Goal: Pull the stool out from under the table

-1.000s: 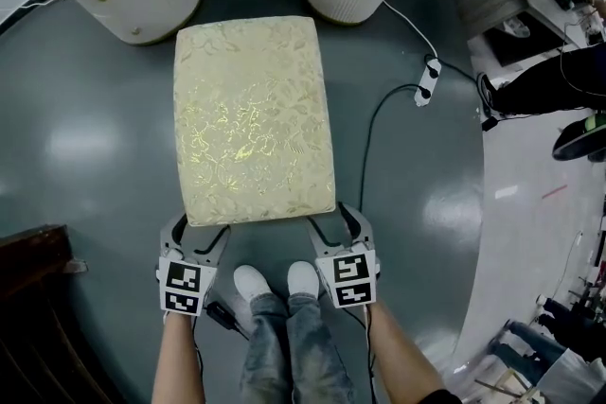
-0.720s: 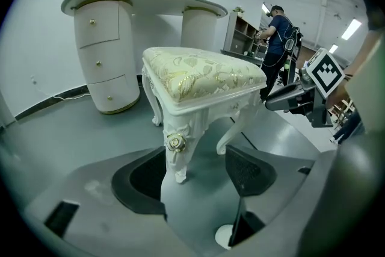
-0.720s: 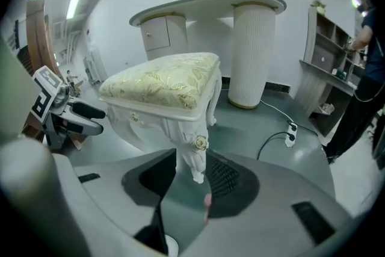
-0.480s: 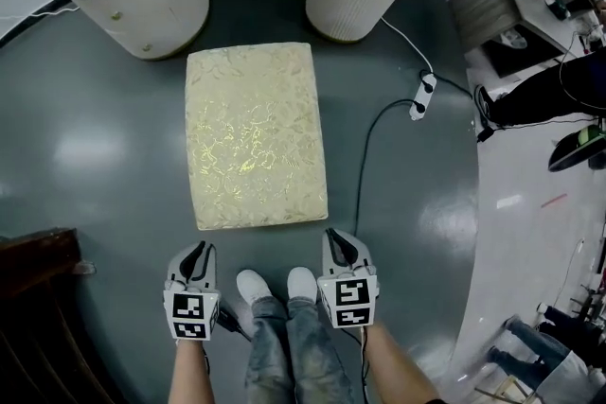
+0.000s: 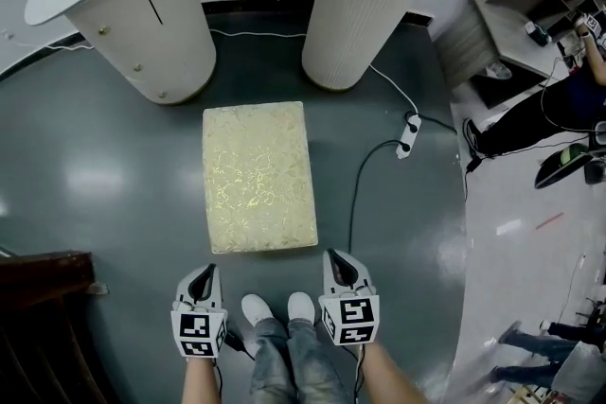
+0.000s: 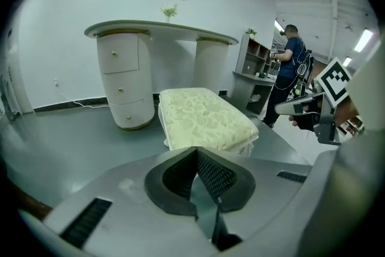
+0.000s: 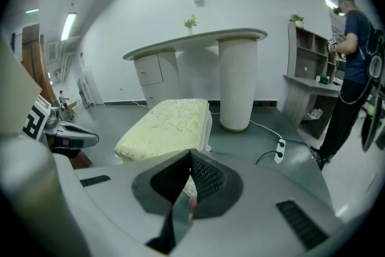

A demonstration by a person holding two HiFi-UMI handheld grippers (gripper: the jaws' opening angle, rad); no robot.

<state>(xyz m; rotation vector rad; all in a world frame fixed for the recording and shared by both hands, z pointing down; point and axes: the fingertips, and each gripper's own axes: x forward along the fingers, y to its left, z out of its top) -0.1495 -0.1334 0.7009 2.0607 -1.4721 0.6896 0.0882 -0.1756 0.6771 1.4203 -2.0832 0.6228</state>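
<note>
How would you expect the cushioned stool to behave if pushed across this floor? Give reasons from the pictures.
The stool would probably slide rather than roll: no wheels show, and the floor looks smooth and glossy. Its padded top likely dents under pressure. Broad and low, it seems unlikely to tip.

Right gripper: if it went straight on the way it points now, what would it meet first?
Most likely the stool, at its cushion's near right corner, just past the right gripper's shut jaws in its own view. Depth is unclear; it might instead reach the floor beside it.
</note>
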